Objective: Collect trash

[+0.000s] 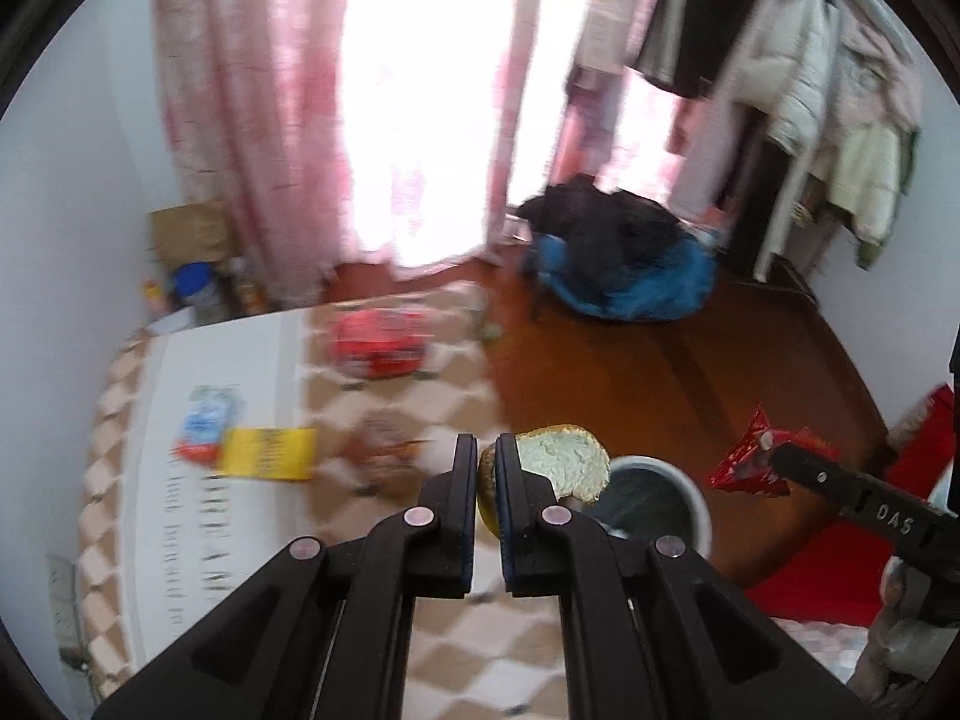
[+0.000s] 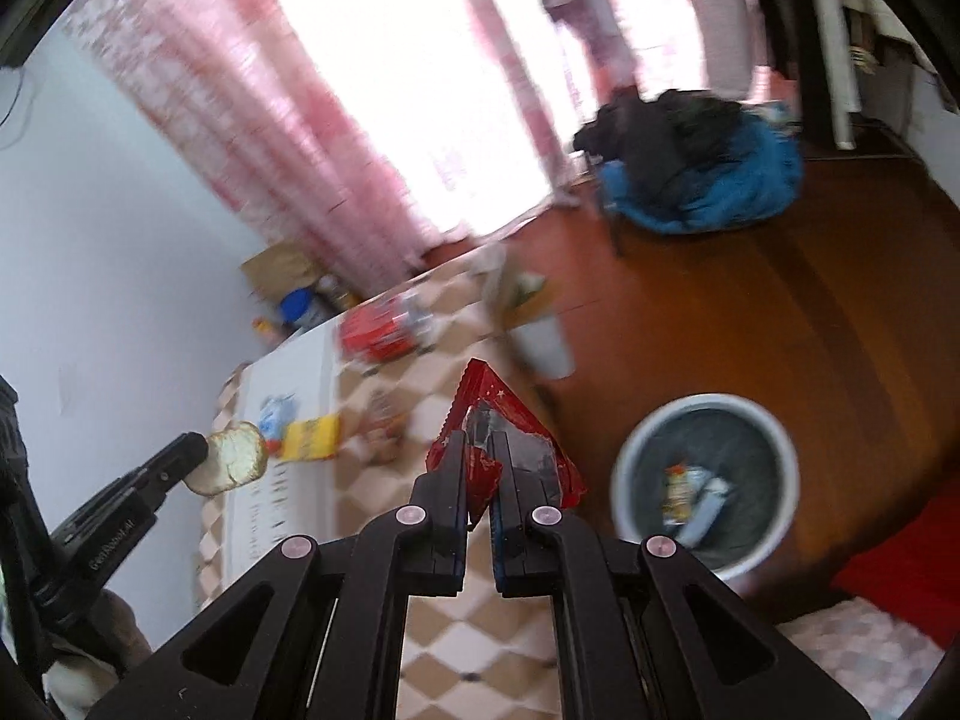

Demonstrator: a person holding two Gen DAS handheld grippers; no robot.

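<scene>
A pale, curled piece of peel (image 1: 561, 463) is pinched between the tips of the left gripper (image 1: 486, 450), sticking out past its right finger and up over the rim of the white trash bin (image 1: 699, 504) on the floor; seen from the right wrist the same peel (image 2: 237, 456) hangs at the end of that gripper (image 2: 201, 450) over the edge of the bed. A torn red wrapper (image 2: 510, 438) with a silver inside is clamped between the fingers of the right gripper (image 2: 478, 444), rising above the tips and spilling to their right; from the left wrist the wrapper (image 1: 747, 462) sits at the tip of that gripper (image 1: 771, 450), above the wooden floor (image 1: 630, 372) just beside the bin. The bin (image 2: 780, 450) has a dark liner and some packets lie at its bottom (image 2: 690, 495). On the checked bedspread (image 1: 384, 408) lie a red package (image 1: 381, 342), a yellow packet (image 1: 270, 453) and a blue and white pouch (image 1: 204, 426) touching it; all are blurred. Farther off stand pink curtains (image 1: 240, 90) and a blue chair heaped with dark clothes (image 1: 624, 252).
</scene>
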